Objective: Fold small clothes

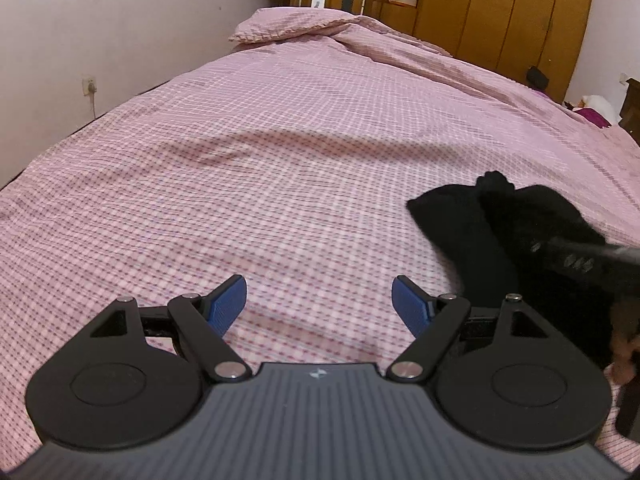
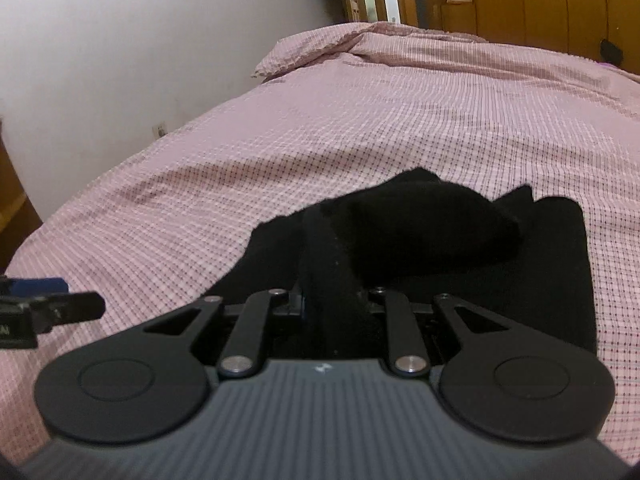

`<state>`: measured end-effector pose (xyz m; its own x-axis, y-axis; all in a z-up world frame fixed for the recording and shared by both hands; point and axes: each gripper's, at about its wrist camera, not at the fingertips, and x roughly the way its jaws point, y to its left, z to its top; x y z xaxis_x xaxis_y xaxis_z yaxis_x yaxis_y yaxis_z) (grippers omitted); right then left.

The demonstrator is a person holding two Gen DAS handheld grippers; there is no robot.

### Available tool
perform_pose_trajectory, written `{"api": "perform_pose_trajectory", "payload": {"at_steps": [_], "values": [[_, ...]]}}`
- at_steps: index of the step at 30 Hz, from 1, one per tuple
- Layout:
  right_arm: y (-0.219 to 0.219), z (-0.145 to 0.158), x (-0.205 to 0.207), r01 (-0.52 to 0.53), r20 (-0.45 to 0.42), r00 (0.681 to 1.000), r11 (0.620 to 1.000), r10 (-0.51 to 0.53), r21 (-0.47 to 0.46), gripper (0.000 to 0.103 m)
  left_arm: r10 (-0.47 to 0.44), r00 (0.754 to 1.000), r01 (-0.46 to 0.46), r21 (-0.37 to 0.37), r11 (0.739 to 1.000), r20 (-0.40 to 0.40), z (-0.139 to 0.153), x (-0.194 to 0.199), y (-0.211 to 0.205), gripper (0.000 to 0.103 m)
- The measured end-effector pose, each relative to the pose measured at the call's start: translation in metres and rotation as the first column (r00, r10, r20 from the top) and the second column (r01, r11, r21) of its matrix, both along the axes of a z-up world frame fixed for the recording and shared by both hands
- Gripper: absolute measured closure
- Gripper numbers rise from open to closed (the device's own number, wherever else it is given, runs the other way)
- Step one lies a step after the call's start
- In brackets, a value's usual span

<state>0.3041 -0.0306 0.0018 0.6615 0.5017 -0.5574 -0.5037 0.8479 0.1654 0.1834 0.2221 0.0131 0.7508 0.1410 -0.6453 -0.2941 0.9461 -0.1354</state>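
Note:
A small black garment (image 2: 420, 232) lies bunched on the pink checked bedspread (image 2: 400, 120). My right gripper (image 2: 332, 300) is shut on a fold of the black garment, which drapes over its fingers and hides them. In the left wrist view the same garment (image 1: 480, 232) lies to the right, with the right gripper (image 1: 576, 260) partly over it. My left gripper (image 1: 320, 300) is open and empty, its blue pads (image 1: 228, 300) just above the bedspread (image 1: 280, 160), left of the garment. It also shows in the right wrist view (image 2: 36, 304) at the left edge.
A pillow (image 1: 296, 24) in the same pink cloth lies at the head of the bed. A white wall (image 1: 100, 40) runs along the left side. Wooden wardrobes (image 1: 500, 8) stand behind the bed. Small items (image 1: 592, 112) sit at the far right.

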Motion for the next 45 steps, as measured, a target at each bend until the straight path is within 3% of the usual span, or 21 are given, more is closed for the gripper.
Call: {"api": "perform_pose_trajectory", "payload": {"at_steps": [4,6,10,13,21,28,33,39,42,44,45], "values": [[0.011,0.017,-0.016,-0.033,0.068,0.997,0.999,0.035,-0.026,0.082,0.020,1.000,-0.020,-0.015,1.000,0.011,-0.001,-0.004,0.009,0.020],[0.024,0.012,-0.014,-0.073,0.038,0.996,0.995,0.076,-0.074,0.079,0.031,0.999,-0.031,-0.027,0.999,0.010,-0.001,-0.004,0.011,0.020],[0.040,0.002,-0.028,-0.086,0.061,0.994,0.988,0.095,-0.130,0.065,0.021,1.000,-0.020,-0.029,0.999,0.018,0.001,-0.007,0.008,0.020],[0.030,0.012,-0.039,-0.117,0.040,0.992,0.992,0.119,-0.047,0.055,0.007,1.000,-0.006,-0.017,1.000,0.029,0.006,-0.009,0.004,0.020],[-0.021,0.040,-0.073,-0.175,0.042,0.984,0.978,0.171,0.114,0.056,-0.062,0.995,0.066,-0.047,0.997,0.080,0.027,-0.007,-0.020,0.020],[-0.079,0.036,-0.075,-0.005,0.066,0.998,0.995,-0.001,0.099,0.056,-0.185,0.977,0.186,-0.007,0.982,0.103,0.052,0.020,-0.060,0.020],[-0.109,0.019,-0.060,0.166,0.034,0.985,0.978,-0.171,0.124,0.055,-0.295,0.951,0.290,0.058,0.955,0.091,0.061,0.061,-0.097,0.020],[-0.126,-0.003,-0.037,0.266,-0.044,0.964,0.946,-0.262,0.183,0.055,-0.412,0.911,0.408,0.141,0.902,-0.003,0.038,0.119,-0.139,0.020],[-0.130,-0.010,-0.036,0.269,-0.056,0.963,0.942,-0.263,0.202,0.055,-0.415,0.907,0.421,0.185,0.888,-0.072,0.014,0.146,-0.149,0.020],[-0.130,-0.013,-0.036,0.266,-0.058,0.964,0.940,-0.260,0.211,0.055,-0.402,0.912,0.409,0.212,0.887,-0.077,0.001,0.155,-0.150,0.030],[-0.131,-0.014,-0.035,0.264,-0.058,0.964,0.940,-0.258,0.215,0.055,-0.397,0.916,0.399,0.223,0.890,-0.055,-0.001,0.156,-0.149,0.061]]}}
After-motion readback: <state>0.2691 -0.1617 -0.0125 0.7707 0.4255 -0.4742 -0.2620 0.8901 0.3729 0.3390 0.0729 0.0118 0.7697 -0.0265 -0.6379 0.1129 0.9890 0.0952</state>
